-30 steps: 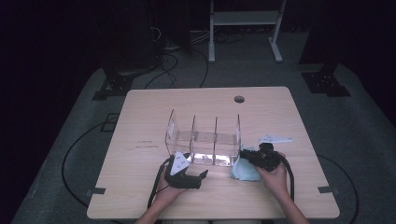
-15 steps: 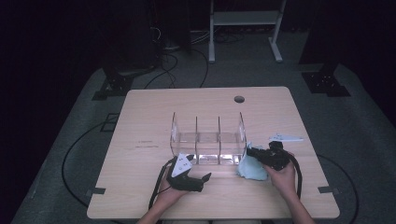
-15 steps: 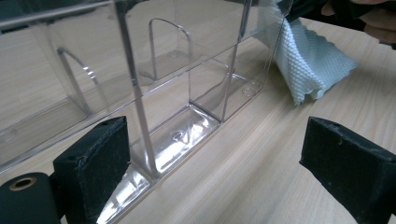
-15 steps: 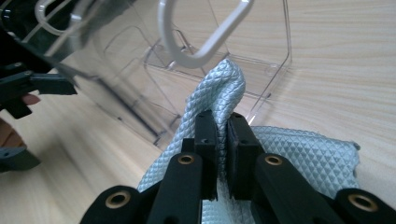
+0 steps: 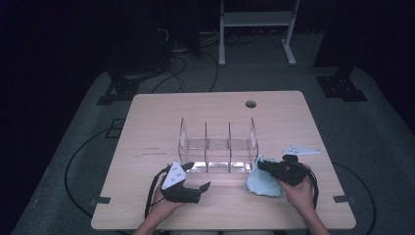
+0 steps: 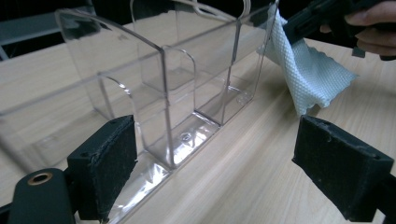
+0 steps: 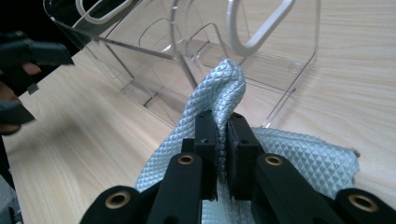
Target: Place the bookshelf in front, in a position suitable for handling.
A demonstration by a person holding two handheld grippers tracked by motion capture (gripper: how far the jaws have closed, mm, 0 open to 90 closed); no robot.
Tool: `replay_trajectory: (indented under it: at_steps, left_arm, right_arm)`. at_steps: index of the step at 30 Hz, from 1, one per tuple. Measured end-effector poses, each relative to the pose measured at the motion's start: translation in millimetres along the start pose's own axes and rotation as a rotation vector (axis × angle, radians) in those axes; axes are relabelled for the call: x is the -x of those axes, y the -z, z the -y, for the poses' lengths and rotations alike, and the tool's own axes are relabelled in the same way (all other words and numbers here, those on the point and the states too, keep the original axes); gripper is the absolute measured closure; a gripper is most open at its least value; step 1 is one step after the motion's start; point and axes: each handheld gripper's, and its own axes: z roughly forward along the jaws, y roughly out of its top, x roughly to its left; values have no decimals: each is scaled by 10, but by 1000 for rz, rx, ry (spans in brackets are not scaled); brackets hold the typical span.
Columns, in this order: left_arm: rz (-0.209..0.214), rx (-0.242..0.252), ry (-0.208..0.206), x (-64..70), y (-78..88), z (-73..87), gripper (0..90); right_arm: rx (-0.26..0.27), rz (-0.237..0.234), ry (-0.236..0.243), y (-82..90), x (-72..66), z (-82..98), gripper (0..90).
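A pale blue diamond-textured cloth (image 7: 219,100), a clear organizer (image 5: 218,147), a light wood table (image 5: 147,127).

A dim recording lab: one wooden table (image 5: 161,115) on grey floor mat (image 5: 73,147), cables (image 5: 171,81), and equipment stands (image 5: 254,19) behind.

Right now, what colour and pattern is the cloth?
Pale blue-grey cloth with a quilted diamond weave; clearest in the right gripper view.
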Motion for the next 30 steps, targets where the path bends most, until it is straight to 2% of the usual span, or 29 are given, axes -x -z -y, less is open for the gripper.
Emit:
replay_trajectory:
  at_steps: [7, 12, 17, 19, 21, 23, 28, 30]
  left_arm:
    - [-16, 16, 2, -188, 246, -35, 125]
    - [-51, 21, 4, -338, 299, -63, 115]
    - [-51, -10, 24, -556, 202, -48, 91]
    - [-54, -11, 28, -622, 153, -43, 91]
    - [-39, 5, 43, -689, 103, -50, 91]
    - [-31, 32, 43, -729, 67, -62, 94]
    - [-1, 18, 31, -796, -51, -119, 114]
    - [14, 35, 28, -813, -88, -132, 135]
  right_arm:
    - [-4, -1, -2, 9, -75, 14, 839]
    - [-3, -1, -9, 2, -89, 26, 838]
    - [-2, 1, -8, -16, -75, 28, 838]
    - [1, 2, -8, -21, -72, 27, 838]
    - [-1, 5, -4, -23, -67, 24, 838]
    - [-1, 11, 1, -34, -54, 22, 838]
    - [-1, 18, 2, -60, -29, 13, 838]
    - [-5, 21, -3, -66, -24, 8, 838]
